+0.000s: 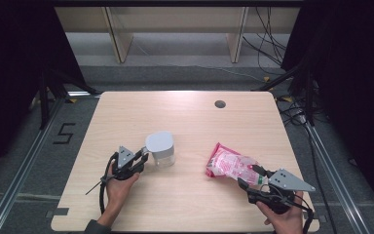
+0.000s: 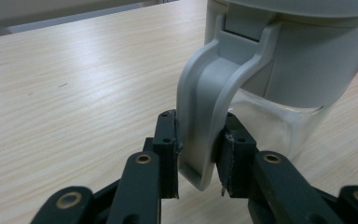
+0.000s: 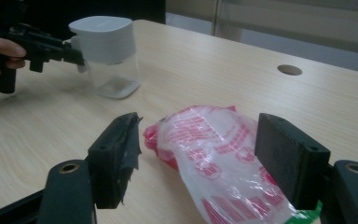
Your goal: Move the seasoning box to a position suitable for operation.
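Note:
A clear jug with a grey lid stands upright left of the table's middle. My left gripper reaches it from the left. In the left gripper view the two pads press both sides of the jug's grey handle. A crumpled pink and clear plastic bag lies on the table to the right. My right gripper sits at the bag's near right end. Its jaws stand wide on either side of the bag, with a gap at the left pad. Farther off stand the jug and the left gripper.
The light wooden table has a round cable hole near its far edge. Beyond it are wooden shelf legs and loose cables on the floor. Metal rails run along both sides.

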`<act>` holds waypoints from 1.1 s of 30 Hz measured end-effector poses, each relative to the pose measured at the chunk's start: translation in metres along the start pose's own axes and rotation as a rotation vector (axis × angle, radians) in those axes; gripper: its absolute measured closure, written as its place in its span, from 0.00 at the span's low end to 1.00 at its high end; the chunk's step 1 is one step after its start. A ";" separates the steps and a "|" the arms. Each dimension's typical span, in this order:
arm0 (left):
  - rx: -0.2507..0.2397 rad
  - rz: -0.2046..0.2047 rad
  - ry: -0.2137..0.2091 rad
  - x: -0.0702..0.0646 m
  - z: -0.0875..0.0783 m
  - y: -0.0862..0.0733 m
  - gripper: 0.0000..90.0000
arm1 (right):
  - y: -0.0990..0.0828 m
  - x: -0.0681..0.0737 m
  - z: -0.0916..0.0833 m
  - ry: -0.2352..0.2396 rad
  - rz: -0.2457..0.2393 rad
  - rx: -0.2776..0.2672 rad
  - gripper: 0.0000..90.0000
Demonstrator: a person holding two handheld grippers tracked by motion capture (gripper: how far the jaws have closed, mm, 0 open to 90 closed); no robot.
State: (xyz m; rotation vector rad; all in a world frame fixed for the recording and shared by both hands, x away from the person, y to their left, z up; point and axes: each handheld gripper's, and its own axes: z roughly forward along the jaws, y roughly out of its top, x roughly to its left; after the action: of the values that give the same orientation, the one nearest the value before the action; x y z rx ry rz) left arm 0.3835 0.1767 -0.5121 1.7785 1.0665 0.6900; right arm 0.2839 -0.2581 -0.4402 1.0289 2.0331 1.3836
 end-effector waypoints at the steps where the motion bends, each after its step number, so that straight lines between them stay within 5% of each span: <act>1: 0.001 0.005 -0.008 -0.001 0.001 0.001 0.79 | 0.001 0.000 0.002 0.013 -0.021 0.004 0.36; 12: -0.003 0.056 -0.107 -0.018 0.008 0.004 0.79 | 0.002 0.013 0.015 0.073 -0.077 0.038 0.37; 16: -0.003 0.057 -0.117 -0.021 0.011 0.005 0.80 | 0.004 0.016 0.022 0.111 -0.128 0.038 0.37; 33: -0.010 0.093 -0.157 -0.030 0.014 0.006 0.80 | 0.002 0.032 0.042 0.163 -0.140 0.093 0.37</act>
State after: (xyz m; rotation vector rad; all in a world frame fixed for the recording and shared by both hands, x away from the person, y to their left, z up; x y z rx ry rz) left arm 0.3833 0.1431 -0.5123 1.8501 0.8783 0.5999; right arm 0.2956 -0.2085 -0.4529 0.8158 2.2603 1.3490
